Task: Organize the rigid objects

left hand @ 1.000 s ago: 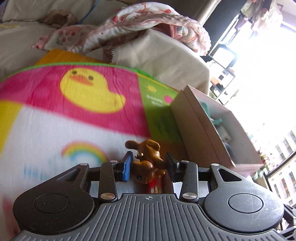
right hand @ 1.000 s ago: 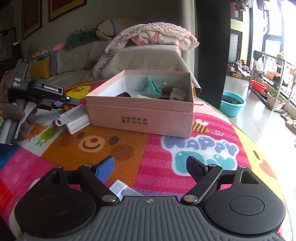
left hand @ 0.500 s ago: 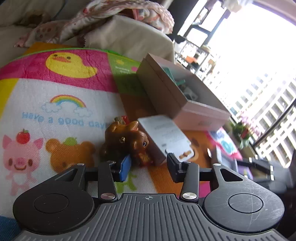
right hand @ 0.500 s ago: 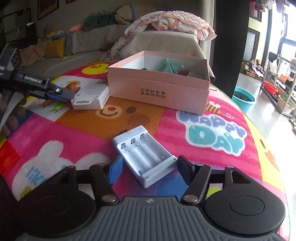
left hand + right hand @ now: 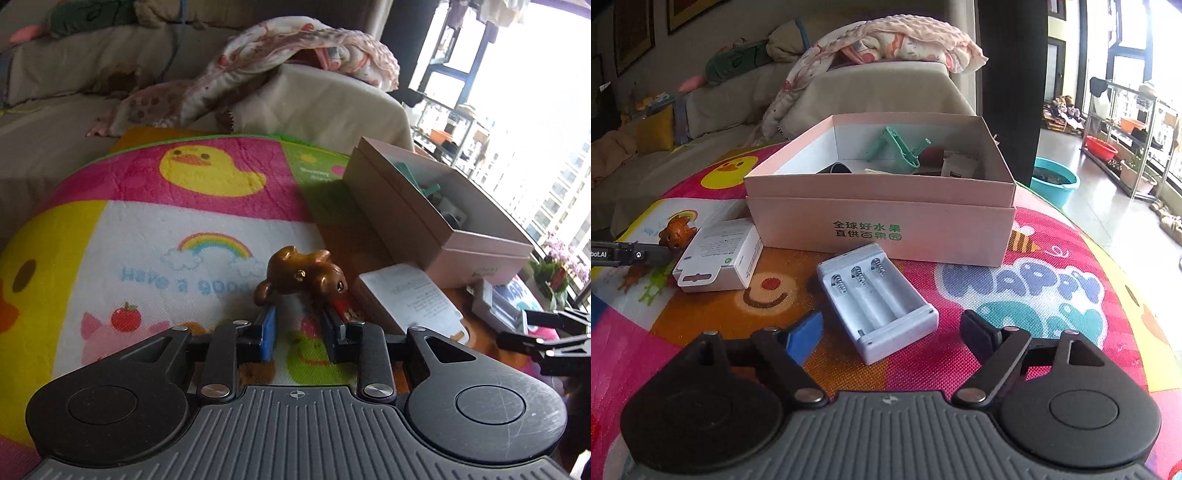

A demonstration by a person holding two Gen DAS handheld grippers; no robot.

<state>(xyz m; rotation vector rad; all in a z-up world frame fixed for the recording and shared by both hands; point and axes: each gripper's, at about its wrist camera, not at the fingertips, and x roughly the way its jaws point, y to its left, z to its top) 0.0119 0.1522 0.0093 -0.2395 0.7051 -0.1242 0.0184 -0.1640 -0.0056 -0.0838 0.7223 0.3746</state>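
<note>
The left gripper (image 5: 300, 325) is standing with its jaws a little apart, the brown toy animal figurine (image 5: 304, 275) lying on its side on the play mat (image 5: 110, 236) just past the fingertips, beside the small white carton (image 5: 406, 295); whether the pads are touching it I cannot tell. The right gripper (image 5: 890, 332) is gaping wide, its jaws flanking the near end of the white battery holder (image 5: 877, 302), which is lying in front of the pink cardboard box (image 5: 882, 221) near the mat's middle.

The figurine is looking hard, glossy and light, so probably slippery; squeezing across its rounded body seems safest, not its thin ears. The battery holder seems stiff, hollow plastic, best pinched across its long side walls.

A second ago the figurine was clamped between the left jaws and lifted; now it is lying free on the mat. The right gripper, then showing only the holder's corner, is now straddling it.
</note>
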